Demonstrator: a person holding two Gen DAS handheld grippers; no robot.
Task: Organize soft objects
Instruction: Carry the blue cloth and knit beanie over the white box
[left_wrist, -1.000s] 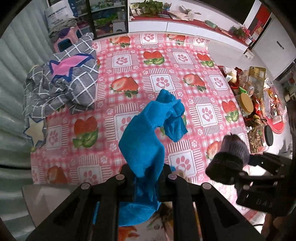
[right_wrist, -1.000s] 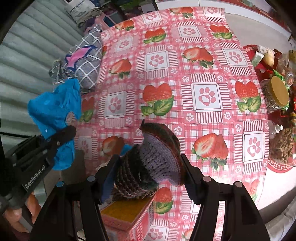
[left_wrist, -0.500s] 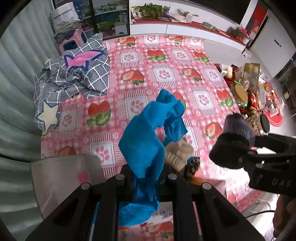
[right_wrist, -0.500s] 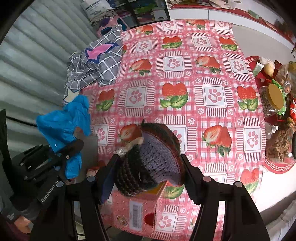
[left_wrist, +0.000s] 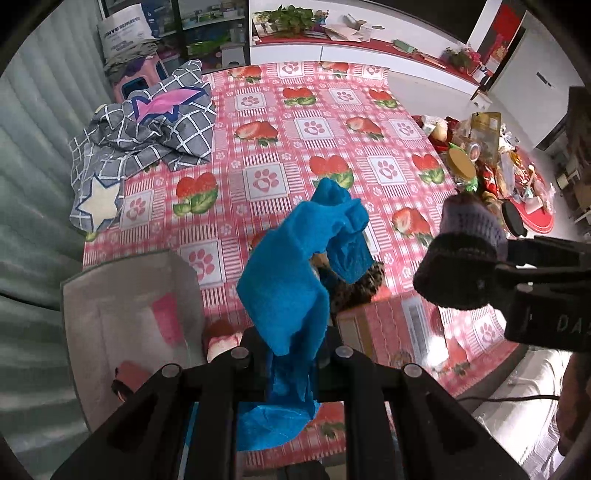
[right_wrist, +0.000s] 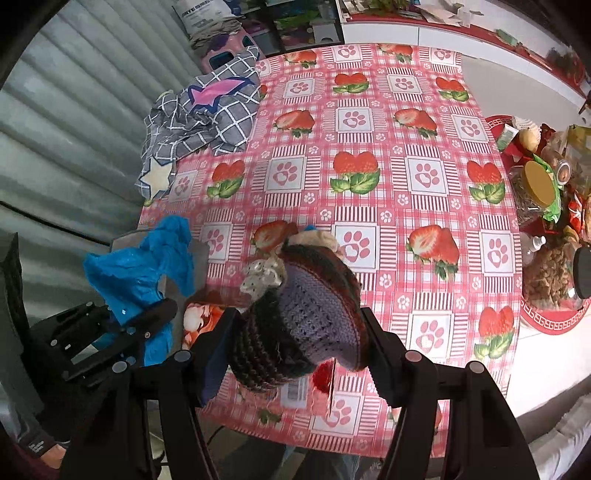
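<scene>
My left gripper (left_wrist: 291, 350) is shut on a blue cloth (left_wrist: 295, 266) and holds it high above the table's near edge; the cloth also shows in the right wrist view (right_wrist: 144, 269). My right gripper (right_wrist: 295, 332) is shut on a purple and brown knitted hat (right_wrist: 303, 317), also seen from the left wrist (left_wrist: 461, 258). Below them stands a red cardboard box (left_wrist: 388, 325) holding more soft items, among them a cream piece (right_wrist: 266, 277). A grey checked cloth with stars (left_wrist: 144, 136) lies crumpled at the far left of the table.
The table has a pink strawberry and paw-print cloth (left_wrist: 332, 147). Jars and snack packets (left_wrist: 476, 166) crowd its right edge. A grey open flap or bag (left_wrist: 125, 314) stands at the near left. A corrugated wall (right_wrist: 66, 147) runs along the left.
Both grippers have drawn back and up from the table with their loads. The red box and the grey flap have come into view below them.
</scene>
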